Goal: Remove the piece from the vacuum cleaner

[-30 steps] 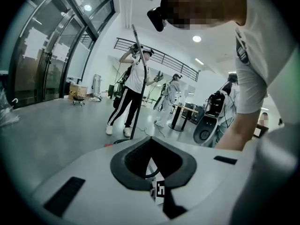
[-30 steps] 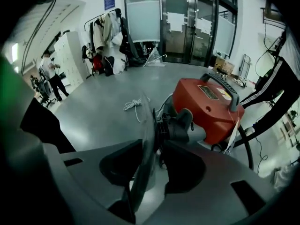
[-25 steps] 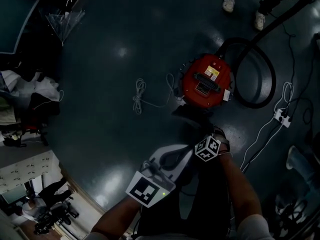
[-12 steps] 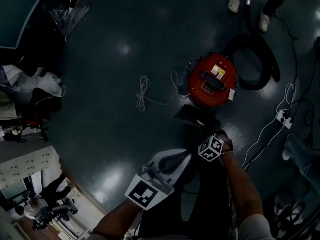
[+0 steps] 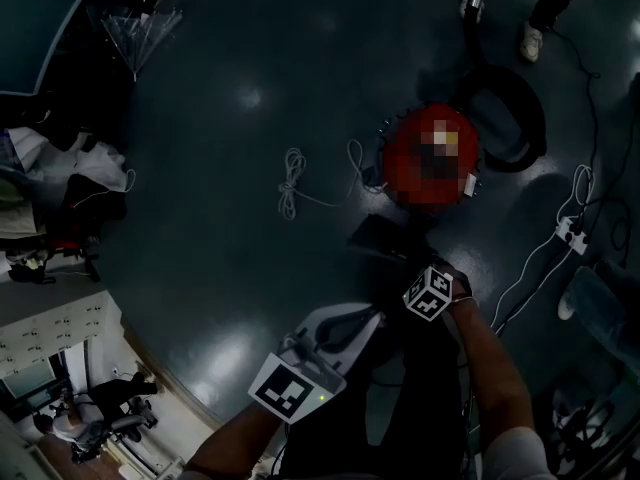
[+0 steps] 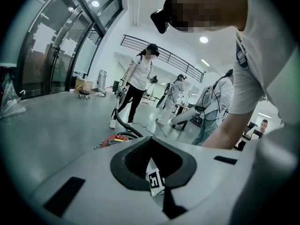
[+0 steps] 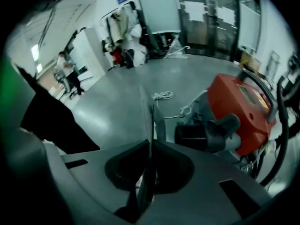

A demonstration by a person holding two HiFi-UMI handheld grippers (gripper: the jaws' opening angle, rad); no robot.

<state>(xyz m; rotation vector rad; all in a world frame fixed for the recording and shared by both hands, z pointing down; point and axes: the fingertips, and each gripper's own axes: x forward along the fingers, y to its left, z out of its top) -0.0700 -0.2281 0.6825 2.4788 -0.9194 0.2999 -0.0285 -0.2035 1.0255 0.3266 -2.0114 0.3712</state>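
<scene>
The red vacuum cleaner [image 5: 435, 158] stands on the dark floor, and its black hose [image 5: 512, 118] loops off to the right. In the right gripper view the vacuum cleaner [image 7: 239, 109] is close on the right, with a black piece on a grey stub [image 7: 206, 132] sticking out of its near side. My right gripper [image 7: 150, 118] is just left of that piece, with its thin fingers pressed together and nothing seen between them. From above, the right gripper [image 5: 392, 240] points at the vacuum. My left gripper [image 5: 345, 328] hangs back near my body. Its jaws [image 6: 151, 168] look shut and empty.
A coiled white cord [image 5: 292, 193] lies left of the vacuum, and a white power strip [image 5: 568, 233] with cables lies to the right. A person's feet [image 5: 530, 38] stand beyond the hose. Several people [image 6: 140, 83] stand across the hall. Clothes and an umbrella [image 5: 140, 28] lie at the left.
The hose loop has drawn in tighter and shifted toward the feet at the top. Both grippers keep nearly the same place, the right one a little further right.
</scene>
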